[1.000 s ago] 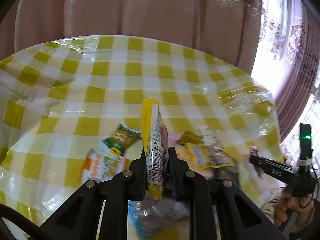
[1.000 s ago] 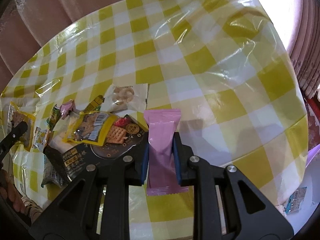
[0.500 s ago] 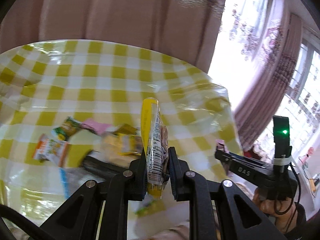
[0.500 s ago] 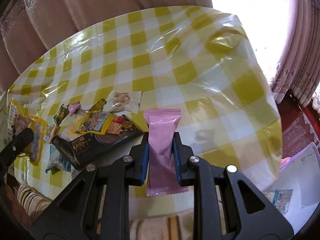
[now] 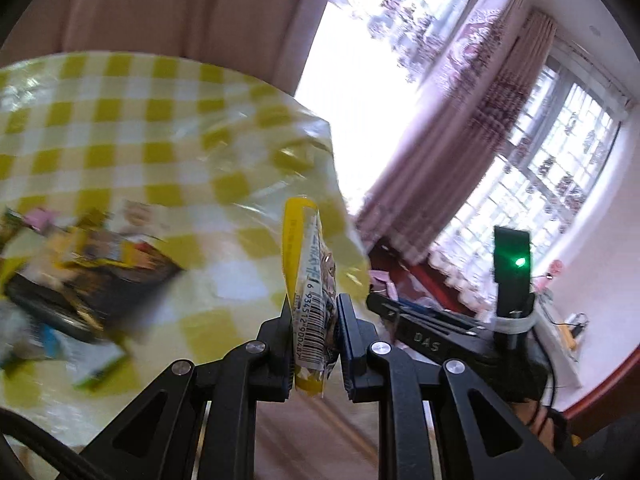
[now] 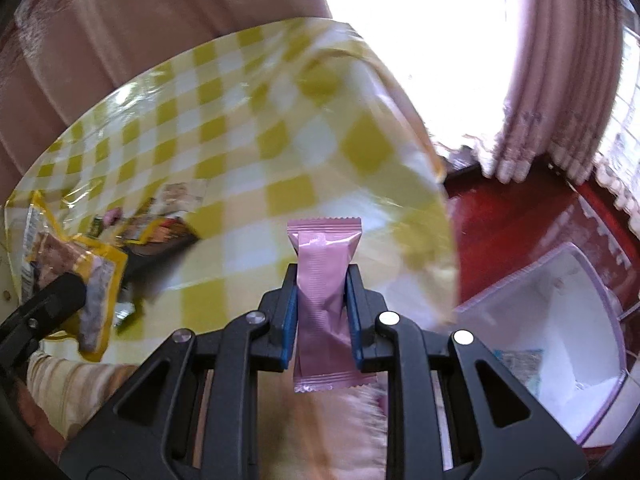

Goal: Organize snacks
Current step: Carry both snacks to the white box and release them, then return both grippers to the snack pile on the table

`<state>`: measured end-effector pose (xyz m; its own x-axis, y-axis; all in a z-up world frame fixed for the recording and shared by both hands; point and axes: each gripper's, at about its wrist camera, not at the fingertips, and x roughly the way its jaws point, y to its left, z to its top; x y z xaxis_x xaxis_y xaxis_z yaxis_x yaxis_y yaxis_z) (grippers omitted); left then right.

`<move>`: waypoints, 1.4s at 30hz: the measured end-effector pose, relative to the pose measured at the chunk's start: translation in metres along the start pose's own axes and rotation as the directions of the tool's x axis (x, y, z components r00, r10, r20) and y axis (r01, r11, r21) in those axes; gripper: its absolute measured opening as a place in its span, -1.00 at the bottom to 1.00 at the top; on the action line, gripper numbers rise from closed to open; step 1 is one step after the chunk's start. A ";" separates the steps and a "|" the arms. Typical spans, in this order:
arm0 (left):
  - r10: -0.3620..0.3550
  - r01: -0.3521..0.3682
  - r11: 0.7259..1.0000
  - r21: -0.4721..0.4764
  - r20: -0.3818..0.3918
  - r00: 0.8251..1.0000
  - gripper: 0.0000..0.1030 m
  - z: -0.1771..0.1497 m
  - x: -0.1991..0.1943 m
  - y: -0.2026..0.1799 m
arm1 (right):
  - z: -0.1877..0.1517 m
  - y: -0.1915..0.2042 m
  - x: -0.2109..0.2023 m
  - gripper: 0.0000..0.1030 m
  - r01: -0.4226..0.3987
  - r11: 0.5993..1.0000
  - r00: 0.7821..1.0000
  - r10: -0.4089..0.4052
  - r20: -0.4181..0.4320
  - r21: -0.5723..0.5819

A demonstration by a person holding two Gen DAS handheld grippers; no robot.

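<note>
My left gripper is shut on a yellow snack packet with a barcode, held upright off the table's right edge. My right gripper is shut on a pink snack bar wrapper, also held upright beyond the table edge. A pile of loose snacks lies on the yellow checked tablecloth, blurred, to the left of both grippers. The yellow packet and left gripper finger also show at the left of the right wrist view. The right gripper body shows at the right of the left wrist view.
A clear plastic bin with a white bottom and one small packet inside stands on the dark red floor at lower right. Pink curtains and bright windows are behind. The table edge drops off at the right.
Both grippers have swung right, away from the snack pile and past the table's edge, each keeping its packet. The plastic bin has come into fuller view on the right.
</note>
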<state>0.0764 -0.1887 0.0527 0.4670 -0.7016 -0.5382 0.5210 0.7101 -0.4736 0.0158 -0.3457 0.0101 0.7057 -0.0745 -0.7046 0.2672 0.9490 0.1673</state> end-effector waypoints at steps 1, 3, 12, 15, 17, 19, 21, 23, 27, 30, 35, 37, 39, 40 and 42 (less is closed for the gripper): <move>-0.019 0.019 1.000 0.000 -0.015 1.000 -0.63 -0.002 0.006 -0.007 | -0.003 -0.011 0.000 -0.52 0.014 1.000 1.000 -0.014 -0.007 0.010; -0.037 0.038 0.999 0.006 -0.038 0.999 -0.63 -0.004 0.016 -0.017 | -0.007 -0.031 -0.001 -0.52 0.042 0.999 0.999 -0.042 -0.016 0.024; -0.108 0.111 0.994 0.010 -0.178 0.978 -0.63 -0.019 0.067 -0.069 | -0.022 -0.114 -0.004 -0.51 0.172 0.980 0.984 -0.167 -0.057 0.104; -0.111 0.116 0.993 0.009 -0.213 0.971 -0.63 -0.022 0.081 -0.081 | -0.024 -0.132 -0.005 -0.51 0.201 0.972 0.979 -0.194 -0.063 0.124; -0.117 0.122 0.992 0.008 -0.240 0.964 -0.63 -0.025 0.090 -0.086 | -0.024 -0.142 -0.007 -0.49 0.215 0.967 0.976 -0.207 -0.070 0.137; -0.120 0.126 0.992 0.009 -0.256 0.959 -0.60 -0.026 0.096 -0.091 | -0.025 -0.151 -0.009 -0.49 0.231 0.962 0.972 -0.222 -0.072 0.148; -0.137 0.143 0.990 0.001 -0.268 0.954 -0.54 -0.027 0.101 -0.094 | -0.024 -0.156 -0.009 -0.49 0.238 0.959 0.971 -0.229 -0.074 0.157; -0.140 0.144 0.990 -0.007 -0.281 0.949 -0.37 -0.029 0.105 -0.095 | -0.024 -0.159 -0.008 -0.48 0.240 0.957 0.970 -0.231 -0.077 0.164; -0.134 0.133 0.991 -0.023 -0.281 0.950 -0.16 -0.029 0.107 -0.091 | -0.024 -0.162 -0.008 -0.27 0.241 0.956 0.969 -0.229 -0.087 0.169; -0.129 0.126 0.992 -0.030 -0.275 0.953 -0.07 -0.029 0.105 -0.088 | -0.024 -0.161 -0.009 0.33 0.244 0.956 0.969 -0.235 -0.075 0.164; -0.115 0.113 0.993 -0.021 -0.264 0.958 0.06 -0.028 0.101 -0.088 | -0.021 -0.153 -0.013 0.49 0.265 0.954 0.964 -0.259 -0.056 0.140; -0.105 0.104 0.994 -0.017 -0.258 0.961 0.08 -0.028 0.099 -0.088 | -0.021 -0.146 -0.016 0.55 0.284 0.952 0.959 -0.282 -0.034 0.115; -0.098 0.096 0.995 -0.017 -0.249 0.964 0.09 -0.027 0.096 -0.087 | -0.020 -0.139 -0.019 0.58 0.289 0.952 0.957 -0.289 -0.010 0.098; -0.089 0.088 0.996 -0.016 -0.240 0.967 0.09 -0.026 0.094 -0.086 | -0.020 -0.135 -0.021 0.58 0.280 0.955 0.959 -0.283 0.013 0.093; -0.069 0.069 0.998 -0.010 -0.229 0.971 0.09 -0.025 0.090 -0.084 | -0.021 -0.129 -0.025 0.60 0.270 0.959 0.960 -0.274 0.049 0.082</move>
<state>0.0562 -0.3101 0.0268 0.2538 -0.7167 -0.6496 0.5449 0.6608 -0.5162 -0.0502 -0.4600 -0.0078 0.6366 -0.3468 -0.6888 0.5006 0.8652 0.0271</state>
